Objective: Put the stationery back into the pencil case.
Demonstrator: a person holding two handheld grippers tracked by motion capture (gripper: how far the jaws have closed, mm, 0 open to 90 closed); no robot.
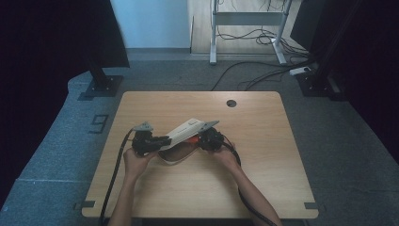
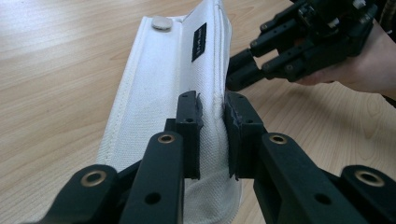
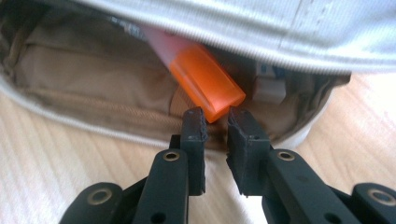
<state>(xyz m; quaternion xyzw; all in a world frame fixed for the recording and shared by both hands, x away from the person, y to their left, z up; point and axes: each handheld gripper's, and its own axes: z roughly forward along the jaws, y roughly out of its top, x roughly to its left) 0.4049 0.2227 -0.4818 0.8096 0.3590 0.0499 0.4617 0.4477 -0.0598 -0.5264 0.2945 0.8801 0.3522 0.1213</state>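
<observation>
Left gripper [image 2: 212, 135] clamps the flap of the white pouch [image 2: 159, 93], lifted over the table [image 1: 263, 141]. Right gripper [image 3: 215, 122], jaws nearly together, grips nothing; the orange item [image 3: 205, 84] lies just beyond inside the pouch.

We hold one gripper in each hand, and both forearms come in from the near edge and lean toward each other. Our left gripper [image 1: 149, 141] lies nearly level and points to the right; its fingers [image 2: 189, 128] are pressed together on a fold of white fabric. Our right gripper [image 1: 207, 139] points to the left, toward the other one. Its fingers [image 3: 194, 128] stand close together with a narrow gap, and an orange tip sits at that gap.
</observation>
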